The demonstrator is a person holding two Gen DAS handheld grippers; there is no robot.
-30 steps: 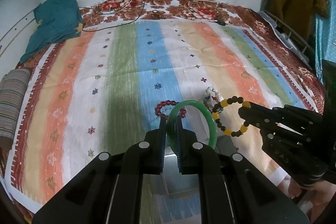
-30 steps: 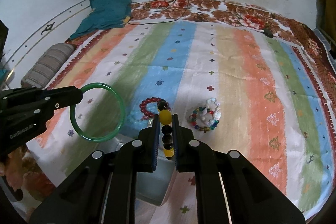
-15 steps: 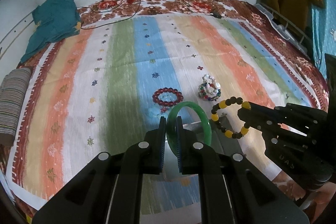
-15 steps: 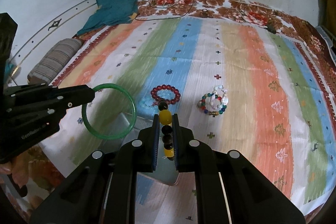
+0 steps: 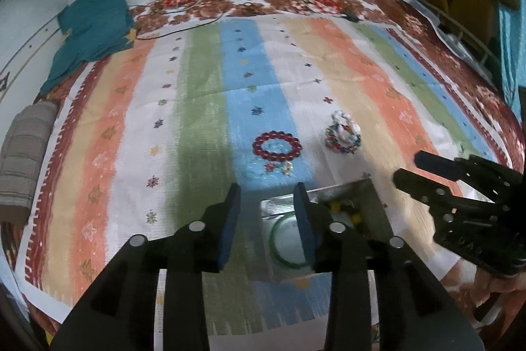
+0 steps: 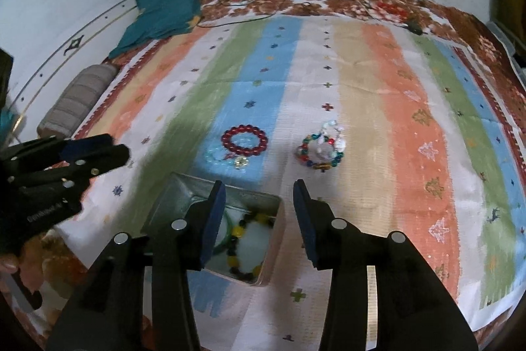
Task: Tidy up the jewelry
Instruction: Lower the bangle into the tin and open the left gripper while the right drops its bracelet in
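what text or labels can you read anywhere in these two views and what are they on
Left tool, side of its body, seen from the right wrist: pale print, too blurred to read.
Right tool, side of its body, seen from the left wrist: pale embossed letters, too blurred to read.
Metal tin, striped bedsheet, red bead bracelet: no text visible.

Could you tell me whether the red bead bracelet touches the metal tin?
Apart. The right wrist view shows striped cloth between the red bead bracelet and the metal tin.
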